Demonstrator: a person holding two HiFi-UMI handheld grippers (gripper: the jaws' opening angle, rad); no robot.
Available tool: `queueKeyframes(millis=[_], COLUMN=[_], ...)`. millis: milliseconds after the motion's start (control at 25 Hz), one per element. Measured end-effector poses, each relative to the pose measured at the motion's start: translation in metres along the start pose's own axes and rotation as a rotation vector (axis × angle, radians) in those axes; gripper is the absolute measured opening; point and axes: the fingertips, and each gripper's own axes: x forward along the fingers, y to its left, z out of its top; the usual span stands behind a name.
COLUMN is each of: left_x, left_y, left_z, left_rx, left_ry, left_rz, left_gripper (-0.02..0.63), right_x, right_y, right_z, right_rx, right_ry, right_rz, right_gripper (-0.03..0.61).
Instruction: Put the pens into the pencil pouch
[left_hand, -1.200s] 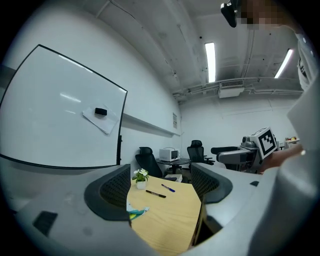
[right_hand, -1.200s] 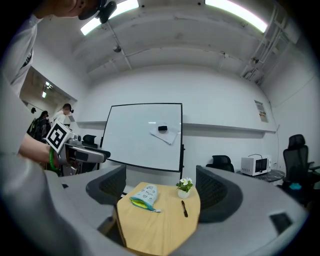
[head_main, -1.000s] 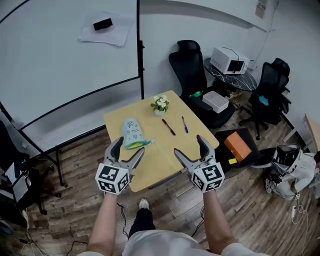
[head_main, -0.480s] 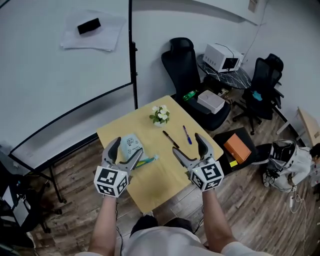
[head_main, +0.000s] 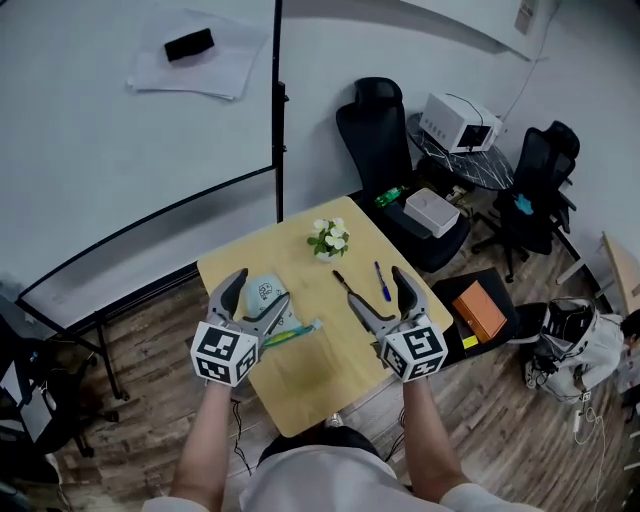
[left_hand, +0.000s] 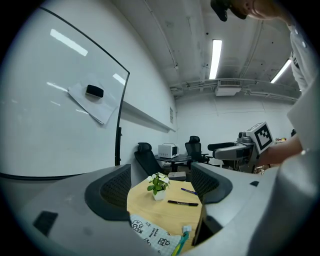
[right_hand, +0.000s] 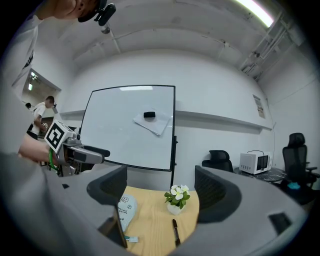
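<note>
On the small wooden table (head_main: 310, 372) lies a pale printed pencil pouch (head_main: 268, 293) (left_hand: 150, 231) (right_hand: 126, 208) with a green zipper edge, at the left. A black pen (head_main: 346, 287) (left_hand: 183, 202) (right_hand: 176, 233) and a blue pen (head_main: 383, 281) (left_hand: 188, 190) lie side by side at the right. My left gripper (head_main: 255, 297) is held above the pouch, open and empty. My right gripper (head_main: 383, 293) hovers open and empty over the near ends of the pens.
A small pot of white flowers (head_main: 329, 239) stands at the table's far edge. A whiteboard (head_main: 130, 120) on a stand fills the left. Black office chairs (head_main: 385, 140), a white appliance (head_main: 457, 122), an orange box (head_main: 482, 311) and a bag (head_main: 580, 345) crowd the floor on the right.
The view has drawn nearer to the table. Both grippers now sit over the tabletop, the left over the pouch and the right by the pens. Both jaws stay open.
</note>
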Motion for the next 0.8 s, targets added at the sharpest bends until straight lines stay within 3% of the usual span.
queueKeyframes(millis=[400,800], left_x=[0.006,0.011], left_y=[0.0,-0.015], left_z=[-0.017,-0.113], left_rx=[-0.003,0.032], left_ry=[0.061,0.337], left_rz=[0.053,-0.04], left_gripper=[0.348,0.347], right_x=[0.005,0.008], right_y=[-0.015,-0.009], right_z=[-0.008,-0.04], right_rx=[0.024,0.055], right_ry=[0.003,0.069], right_rz=[0.037,0.064], right_gripper=[0.405,0.388])
